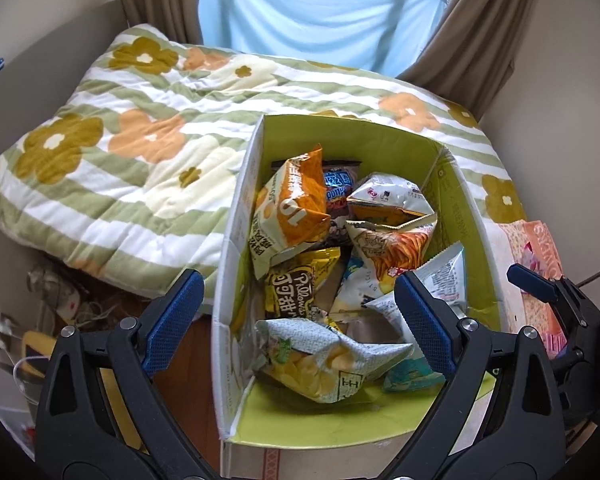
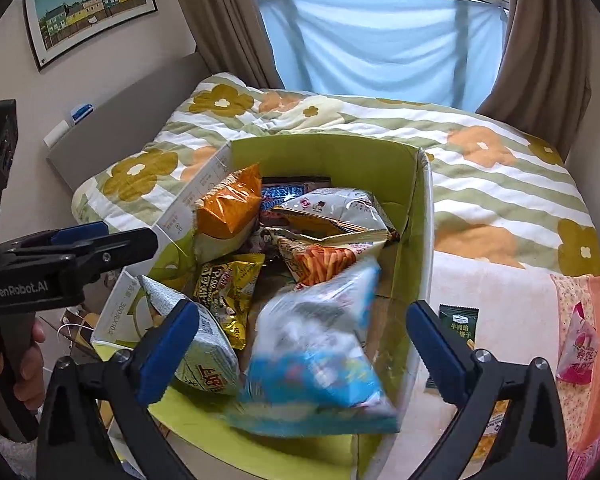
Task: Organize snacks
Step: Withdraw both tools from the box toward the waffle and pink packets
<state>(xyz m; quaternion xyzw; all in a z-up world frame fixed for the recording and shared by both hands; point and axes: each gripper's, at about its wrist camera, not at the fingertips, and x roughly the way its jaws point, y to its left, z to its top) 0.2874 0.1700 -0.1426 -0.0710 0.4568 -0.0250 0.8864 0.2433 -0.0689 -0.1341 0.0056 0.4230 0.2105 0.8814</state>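
Observation:
A green-lined cardboard box (image 1: pixel 352 132) sits on the bed, holding several snack bags: an orange bag (image 1: pixel 296 200), a yellow bag (image 1: pixel 296 288), a pale green chip bag (image 1: pixel 324 364). My left gripper (image 1: pixel 296 320) is open and empty above the box's near left. My right gripper (image 2: pixel 300 344) is open above the same box (image 2: pixel 324 152); a blurred blue-and-white bag (image 2: pixel 316 352) is between its fingers, apart from both. A dark green packet (image 2: pixel 458 320) and a pink packet (image 2: pixel 578 348) lie right of the box.
A flowered striped quilt (image 1: pixel 112 152) covers the bed behind the box. A peach towel (image 2: pixel 596 320) lies at the right. Cluttered floor with cables (image 1: pixel 60 304) is at the left. Curtains and a blue sheet (image 2: pixel 380 40) hang at the window.

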